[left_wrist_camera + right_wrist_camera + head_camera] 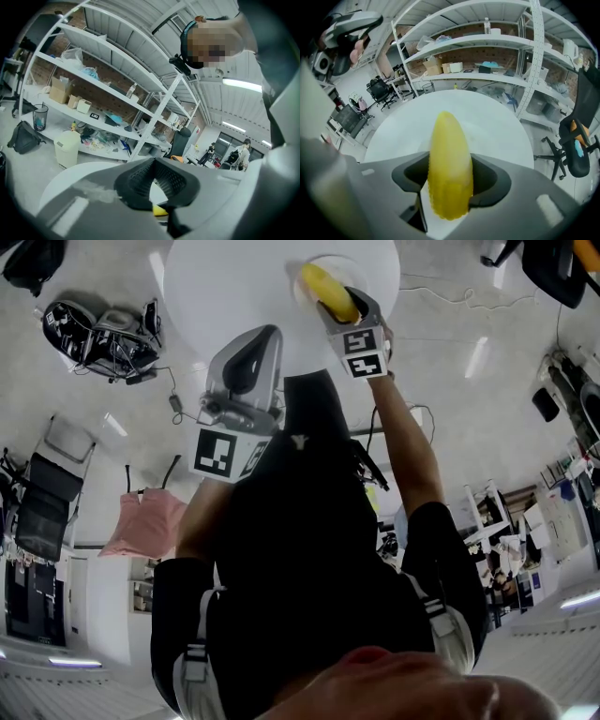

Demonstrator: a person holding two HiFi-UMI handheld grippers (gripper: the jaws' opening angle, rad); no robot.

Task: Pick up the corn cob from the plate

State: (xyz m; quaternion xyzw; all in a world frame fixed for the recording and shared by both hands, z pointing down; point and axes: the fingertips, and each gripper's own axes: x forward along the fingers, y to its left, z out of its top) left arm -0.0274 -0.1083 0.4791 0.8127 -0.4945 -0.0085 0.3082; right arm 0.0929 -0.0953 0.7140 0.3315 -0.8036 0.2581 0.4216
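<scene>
The yellow corn cob [449, 173] stands between the jaws of my right gripper [450, 159], which press on both its sides. In the head view the corn cob [328, 292] sticks out of the right gripper [349, 310] over a pale plate [361, 268] on the round white table [234, 287]. My left gripper [246, 357] hangs at the table's near edge, to the left of the corn, with nothing in it. In the left gripper view the left gripper [153, 161] has its jaw tips together, and a sliver of the corn cob [159, 211] shows below them.
The white table [497, 117] stands on a grey floor. White shelving [487, 42] with boxes lines the wall behind it. A black office chair [576, 140] is at the right, a white bin [68, 147] and a black bag [23, 136] by the shelves.
</scene>
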